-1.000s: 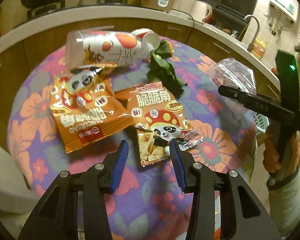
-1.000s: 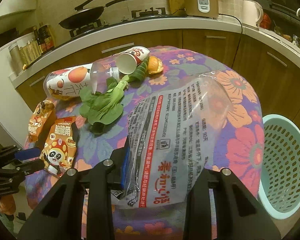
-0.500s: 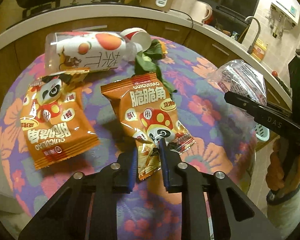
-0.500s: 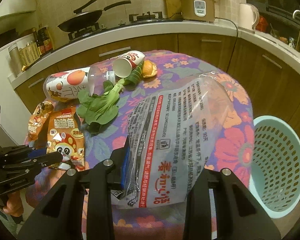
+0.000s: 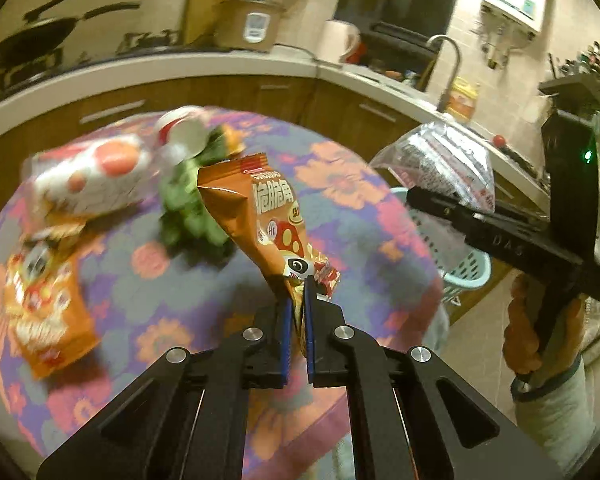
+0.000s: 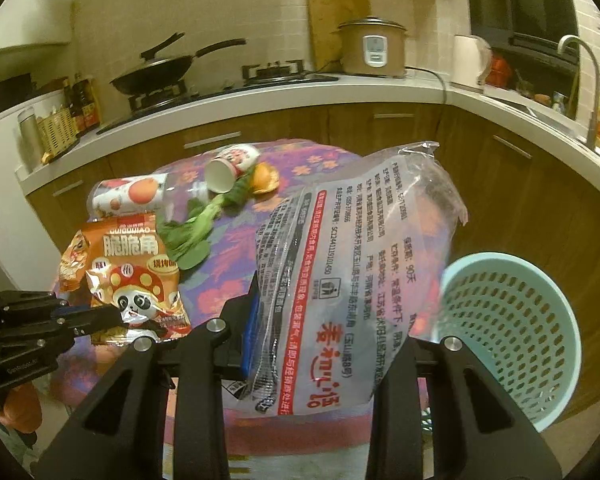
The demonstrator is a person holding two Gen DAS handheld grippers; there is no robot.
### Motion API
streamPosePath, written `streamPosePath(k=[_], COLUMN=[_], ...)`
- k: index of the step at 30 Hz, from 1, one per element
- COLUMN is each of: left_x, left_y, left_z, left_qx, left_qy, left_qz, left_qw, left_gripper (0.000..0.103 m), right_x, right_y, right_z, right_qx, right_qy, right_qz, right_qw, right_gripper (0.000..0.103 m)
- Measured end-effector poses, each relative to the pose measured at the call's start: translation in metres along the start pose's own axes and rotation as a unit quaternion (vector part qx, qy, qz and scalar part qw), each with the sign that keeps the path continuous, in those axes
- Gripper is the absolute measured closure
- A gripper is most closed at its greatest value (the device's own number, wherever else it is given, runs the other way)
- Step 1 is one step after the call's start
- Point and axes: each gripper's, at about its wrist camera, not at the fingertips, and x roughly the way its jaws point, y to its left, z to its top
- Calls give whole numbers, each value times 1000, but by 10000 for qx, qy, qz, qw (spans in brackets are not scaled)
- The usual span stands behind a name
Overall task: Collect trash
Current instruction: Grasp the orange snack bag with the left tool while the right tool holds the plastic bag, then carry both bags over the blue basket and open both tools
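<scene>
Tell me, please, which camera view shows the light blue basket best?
The right wrist view: the light blue basket shows almost whole there, with its open mouth and perforated wall. In the left wrist view only a small part shows, behind the table edge and the right gripper.

a: what differs from a second ago?
b: the left hand-held gripper point(image 5: 296, 300) has closed its jaws on the lower edge of the orange snack packet point(image 5: 260, 220), which lay flat on the tabletop point(image 5: 339, 216) before.
a: and now?
b: it hangs clear of the cloth, upright. the basket point(image 6: 511, 332) shows fuller in the right view.
</scene>
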Motion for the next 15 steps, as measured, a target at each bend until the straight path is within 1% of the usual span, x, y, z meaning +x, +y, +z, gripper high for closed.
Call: streamPosePath(k=[3,8,11,12,14,15], left_x=[6,29,53,63,86,99], left_y=[-16,-53,-76,-85,-103,-112], left_z=[12,40,57,62,72,76], left_qx=[190,619,792,831,941,1023], left_qy=[-59,-58,61,116,315,447], left_qz=[-141,-461,-663,-737,-953,-1076], left_qw=[9997,9970,9946,9937,9905,9879], left_gripper=[100,100,100,100,100,100], right_x=[-2,-3,-1,0,5,7], right_y=[-16,-58,-85,-95,-121,-131], right_z=[-1,-8,-14,-17,-22,-25], right_qx=[102,480,711,833,1177,1277], right_qy=[-23,46,137,191,324,379], right_qz=[-208,-514,-737,-780,-823,-912], right_qw=[9997,9975,9947,9933,9891,9869], right_gripper=[74,74,74,72,72,72])
